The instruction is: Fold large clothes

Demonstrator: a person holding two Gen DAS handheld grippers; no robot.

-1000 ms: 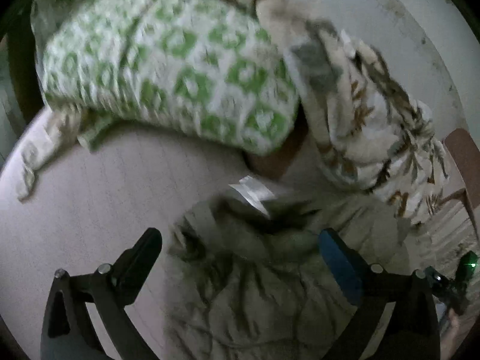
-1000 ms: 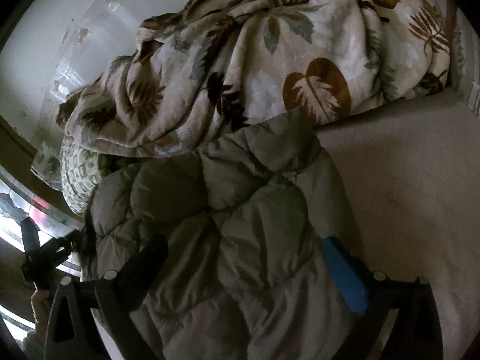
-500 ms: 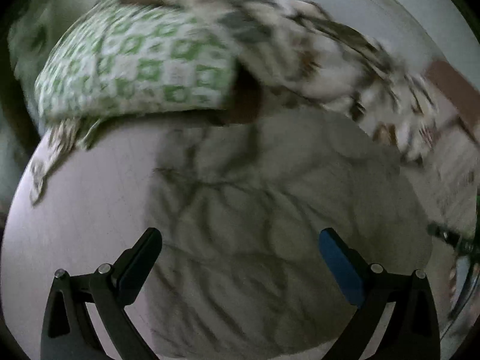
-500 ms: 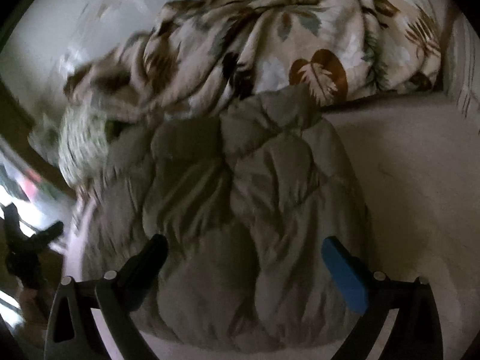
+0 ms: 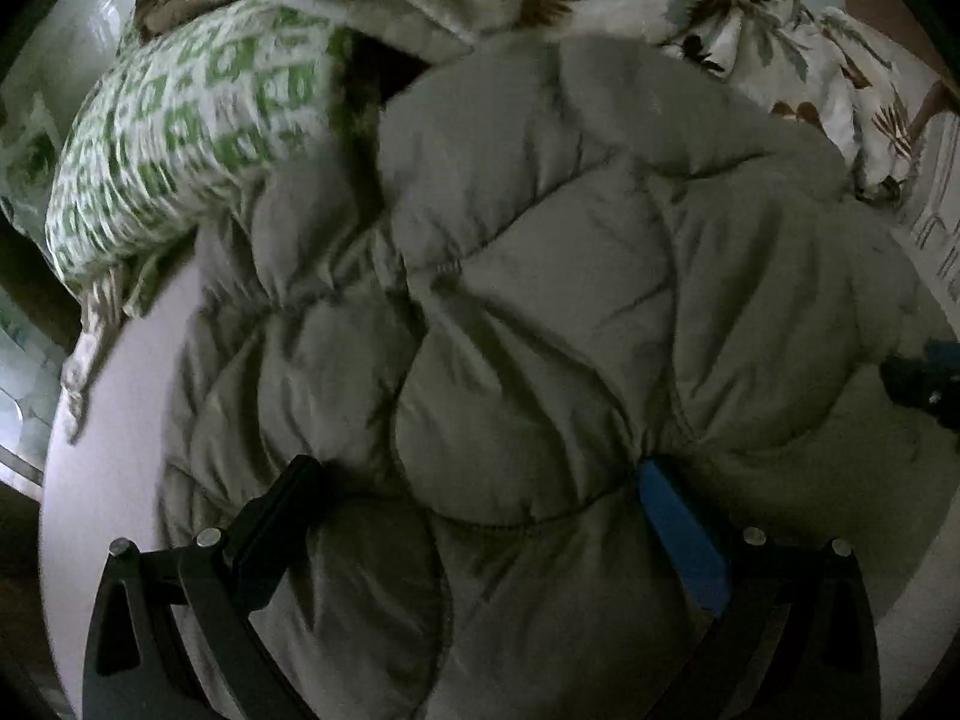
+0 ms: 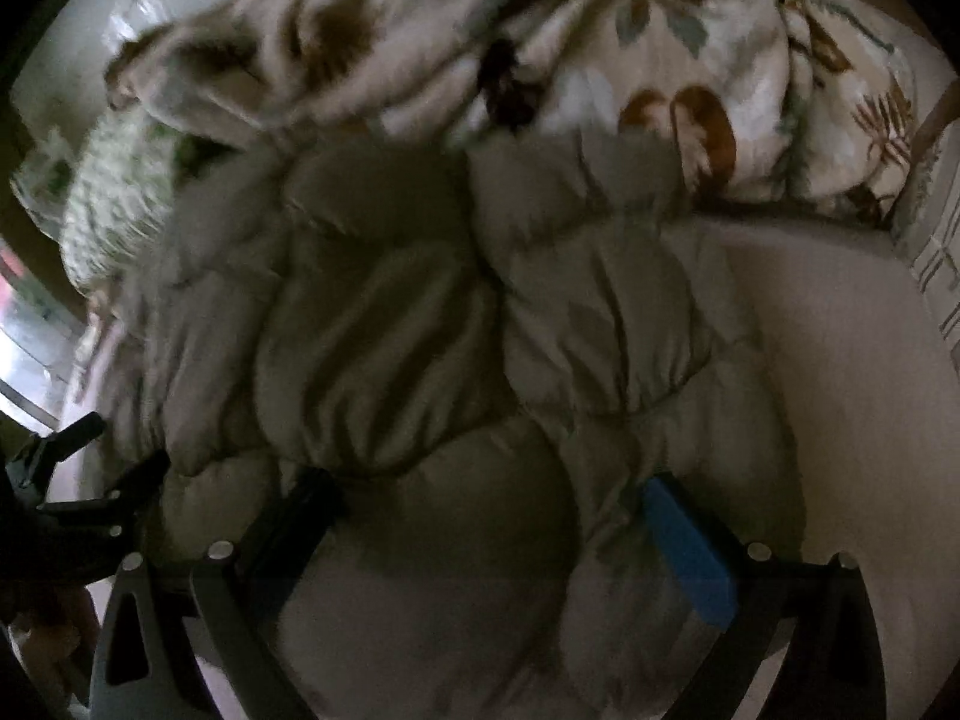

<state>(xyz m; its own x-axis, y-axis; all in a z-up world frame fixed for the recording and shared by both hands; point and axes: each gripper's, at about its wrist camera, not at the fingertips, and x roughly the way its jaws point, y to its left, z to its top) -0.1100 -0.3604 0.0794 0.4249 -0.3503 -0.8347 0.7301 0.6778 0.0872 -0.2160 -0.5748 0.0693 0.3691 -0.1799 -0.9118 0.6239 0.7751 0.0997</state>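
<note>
Pressing: I have both grippers down on the grey puffer jacket (image 5: 528, 324), which lies bundled on the pale bed sheet (image 6: 852, 396).
Left tongs: the left gripper (image 5: 480, 516) stands spread wide, its black and blue fingers straddling a quilted bulge and clasping nothing.
Right tongs: the right gripper (image 6: 486, 522) is likewise splayed, fingers sunk either side of a puffed panel, released.
Change: a second ago a white label and the dark lining showed at the jacket's near end; now only smooth quilted shell faces my cameras, and the bundle fills both views where bare sheet lay before.
Meaning: I judge that a fold has just been laid over and I have let go of it, so this step reads as patting the stack flat.
Surroundings: the green-patterned pillow (image 5: 180, 138) touches the jacket's far left edge; the leaf-print blanket (image 6: 600, 60) is heaped just behind.
Risk: the padding looks springy and may reopen.
</note>
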